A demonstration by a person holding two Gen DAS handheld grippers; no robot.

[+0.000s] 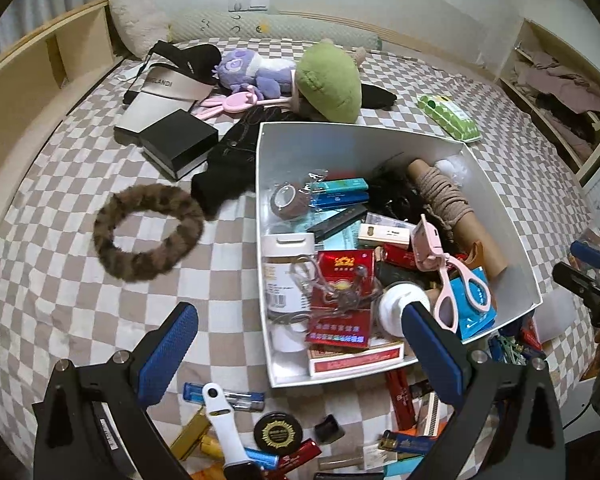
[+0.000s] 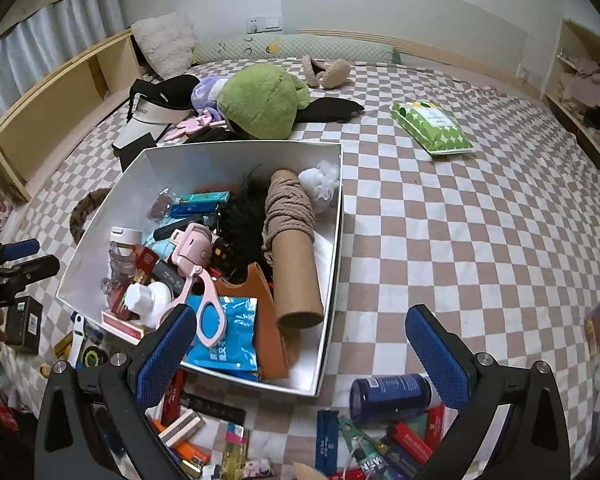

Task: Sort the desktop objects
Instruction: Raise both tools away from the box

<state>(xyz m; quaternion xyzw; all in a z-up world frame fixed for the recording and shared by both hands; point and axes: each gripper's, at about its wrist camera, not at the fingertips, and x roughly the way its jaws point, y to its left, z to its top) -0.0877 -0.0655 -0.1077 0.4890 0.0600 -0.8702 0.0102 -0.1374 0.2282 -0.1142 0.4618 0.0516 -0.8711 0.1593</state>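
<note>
While both our claws, left (image 1: 300, 344) and right (image 2: 300, 344), gape empty near the box (image 1: 352, 140), only the right view shows the blue bottle (image 2: 392, 396).

the left gripper (image 1: 300, 350) is spread wide, its two blue-padded fingers (image 1: 168, 350) far apart with nothing between them, angled forward and down. the right gripper (image 2: 300, 354) is likewise spread wide and empty, blue pads (image 2: 436, 360) facing each other across a broad gap. each gripper shows at the edge of the other's view, the left one (image 2: 16, 260) at the right camera's left edge.
</note>
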